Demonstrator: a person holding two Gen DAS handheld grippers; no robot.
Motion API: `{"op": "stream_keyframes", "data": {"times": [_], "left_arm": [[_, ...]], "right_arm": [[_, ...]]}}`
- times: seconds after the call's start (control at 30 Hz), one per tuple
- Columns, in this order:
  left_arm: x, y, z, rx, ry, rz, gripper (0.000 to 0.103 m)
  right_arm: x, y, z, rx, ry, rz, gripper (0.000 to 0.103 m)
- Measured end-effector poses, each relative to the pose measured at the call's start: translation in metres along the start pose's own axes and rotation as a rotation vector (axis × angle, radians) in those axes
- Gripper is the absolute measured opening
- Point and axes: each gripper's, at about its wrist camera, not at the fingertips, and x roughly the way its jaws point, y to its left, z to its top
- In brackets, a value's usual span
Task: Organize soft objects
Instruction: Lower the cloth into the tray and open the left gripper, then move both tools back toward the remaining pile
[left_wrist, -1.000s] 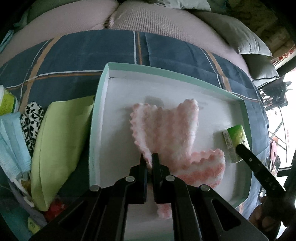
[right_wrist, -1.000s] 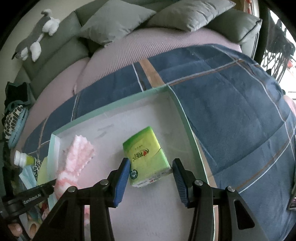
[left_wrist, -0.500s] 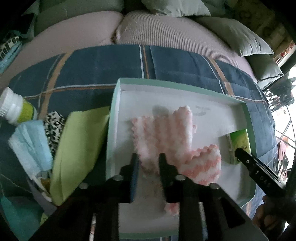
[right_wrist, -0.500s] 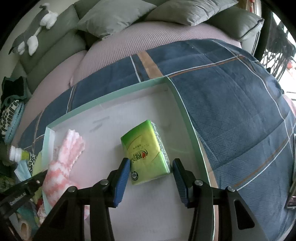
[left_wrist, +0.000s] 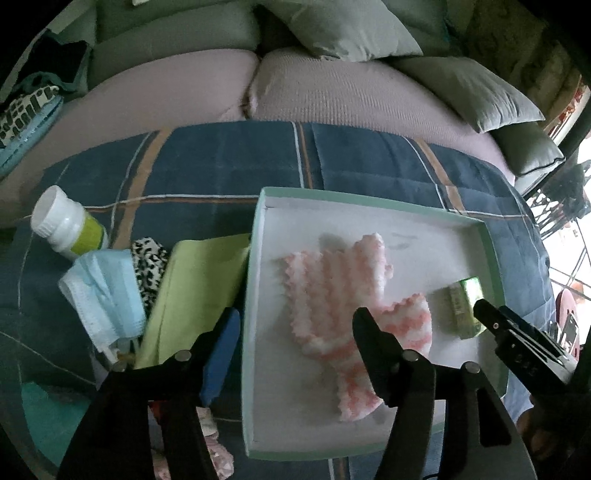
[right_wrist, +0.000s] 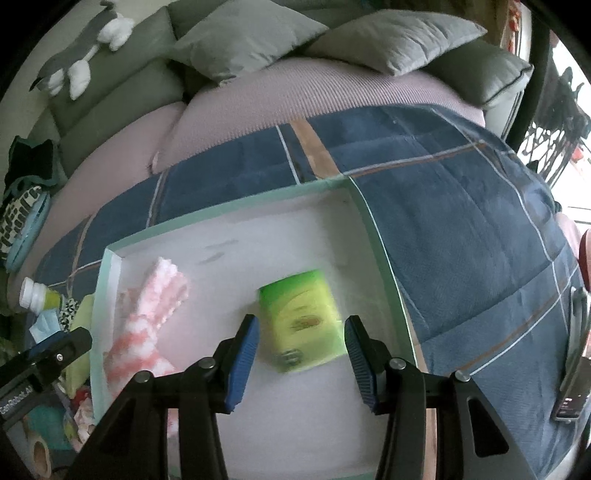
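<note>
My left gripper (left_wrist: 295, 325) hangs over the tray's (left_wrist: 493, 266) left wall, jaws opening, nothing pinched; the pink-and-white fluffy cloth (left_wrist: 343, 295) lies loose in the tray's middle. My right gripper (right_wrist: 301, 354) stands open astride the green tissue pack (right_wrist: 303, 317), print too blurred to read. Its right-hand neighbour is the tray's wall. Tray's far half is bare.

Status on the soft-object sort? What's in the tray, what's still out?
Done: the pink fuzzy cloth and green tissue pack lie in the tray.

In hand: nothing. The left hand-held gripper is opening above the cloth; the right hand-held gripper is opening, straddling the pack without touching it.

Left: green cloth, face mask and leopard-print piece lie outside.
</note>
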Motion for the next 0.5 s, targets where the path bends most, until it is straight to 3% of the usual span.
{"op": "stream_keyframes", "data": {"times": [0.1, 0.2, 0.5], "left_arm": [[-0.001, 0.003, -0.001, -0.011, -0.007, 0.002, 0.069], [-0.003, 0.007, -0.002, -0.023, -0.022, 0.011, 0.079], [-0.005, 0.031, -0.004, -0.091, -0.058, 0.064, 0.08]], "right_arm": [[-0.003, 0.005, 0.0, -0.023, -0.006, -0.017, 0.055], [-0.005, 0.009, 0.0, -0.033, -0.006, -0.027, 0.055], [-0.01, 0.035, -0.003, -0.096, -0.005, 0.007, 0.06]]}}
